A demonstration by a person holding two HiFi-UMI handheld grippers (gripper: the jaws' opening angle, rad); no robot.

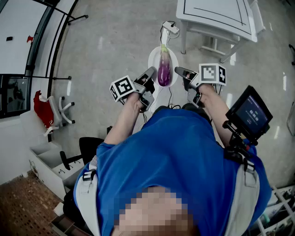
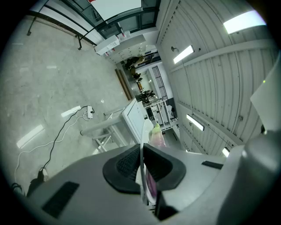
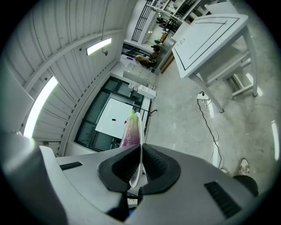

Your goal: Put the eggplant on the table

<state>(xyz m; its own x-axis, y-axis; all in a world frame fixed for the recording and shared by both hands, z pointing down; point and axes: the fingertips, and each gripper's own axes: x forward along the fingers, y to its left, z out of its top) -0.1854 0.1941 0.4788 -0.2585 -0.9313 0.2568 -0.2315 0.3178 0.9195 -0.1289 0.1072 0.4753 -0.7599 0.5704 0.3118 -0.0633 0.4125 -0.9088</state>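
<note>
Purple and glossy, the eggplant (image 1: 164, 69) lies lengthwise on a white plate (image 1: 154, 54), with its green stem end pointing to 12 o'clock in the head view. The plate is held in the air over the grey floor (image 1: 115, 37) between the two grippers. The left gripper (image 1: 150, 74) grips the plate's rim at about 9 o'clock and the right gripper (image 1: 180, 71) grips it at about 3 o'clock. In each gripper view the jaws are drawn in narrow, with the dark pads pressed on either face of the thin white rim. The eggplant is not between the jaws. It rests on the plate just past the tips, at 1 o'clock from the left gripper's jaws and at 11 o'clock from the right gripper's jaws. The white table (image 1: 216, 14) stands at 1 o'clock from the plate, well apart from it.
</note>
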